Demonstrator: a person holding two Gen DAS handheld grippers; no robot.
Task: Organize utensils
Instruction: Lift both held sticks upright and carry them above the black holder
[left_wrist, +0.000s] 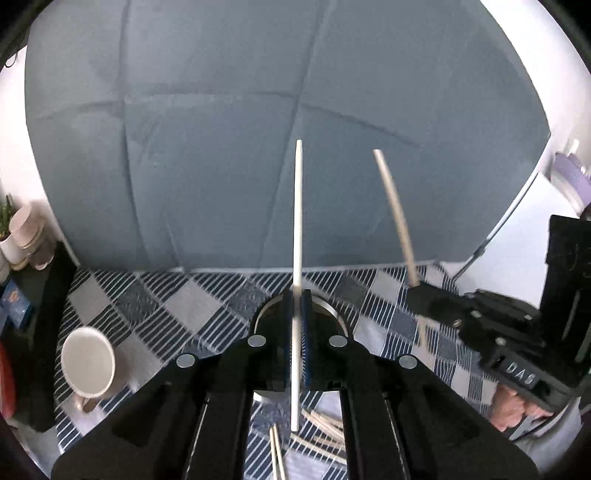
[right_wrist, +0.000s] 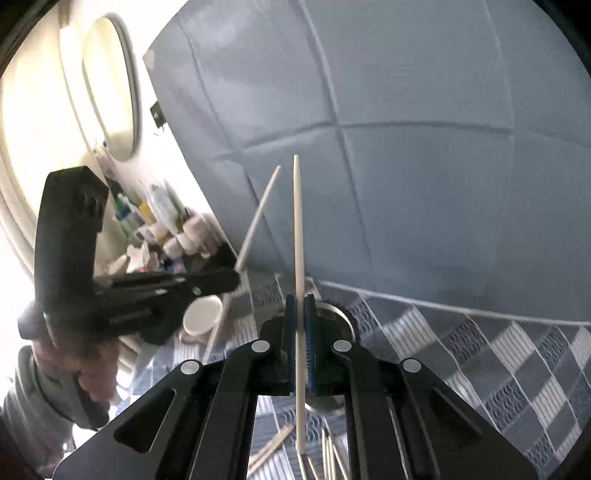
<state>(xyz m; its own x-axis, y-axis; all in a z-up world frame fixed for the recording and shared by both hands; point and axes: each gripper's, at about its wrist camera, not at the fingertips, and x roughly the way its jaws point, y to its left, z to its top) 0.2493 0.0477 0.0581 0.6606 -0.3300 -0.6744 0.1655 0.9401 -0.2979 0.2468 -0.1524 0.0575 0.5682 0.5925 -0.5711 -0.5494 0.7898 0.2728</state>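
Observation:
My left gripper (left_wrist: 297, 295) is shut on a pale chopstick (left_wrist: 298, 206) that stands upright between its blue pads. The right gripper (left_wrist: 417, 291) shows at the right of the left wrist view, holding a second chopstick (left_wrist: 391, 206) tilted left. In the right wrist view my right gripper (right_wrist: 301, 299) is shut on its pale chopstick (right_wrist: 297, 221), and the left gripper (right_wrist: 221, 278) holds a slanted chopstick (right_wrist: 258, 214). Both grippers hang above a round metal holder (left_wrist: 332, 308) (right_wrist: 341, 314). Several loose wooden chopsticks (left_wrist: 321, 424) (right_wrist: 332, 454) lie on the cloth below.
A blue and white checked tablecloth (left_wrist: 184, 302) (right_wrist: 480, 350) covers the table. A white mug (left_wrist: 88, 362) (right_wrist: 203, 314) stands to the left. A blue-grey padded backdrop (left_wrist: 221, 147) rises behind. Bottles and jars (right_wrist: 159, 221) crowd a shelf at the left. A person's hand (right_wrist: 88, 369) grips the left handle.

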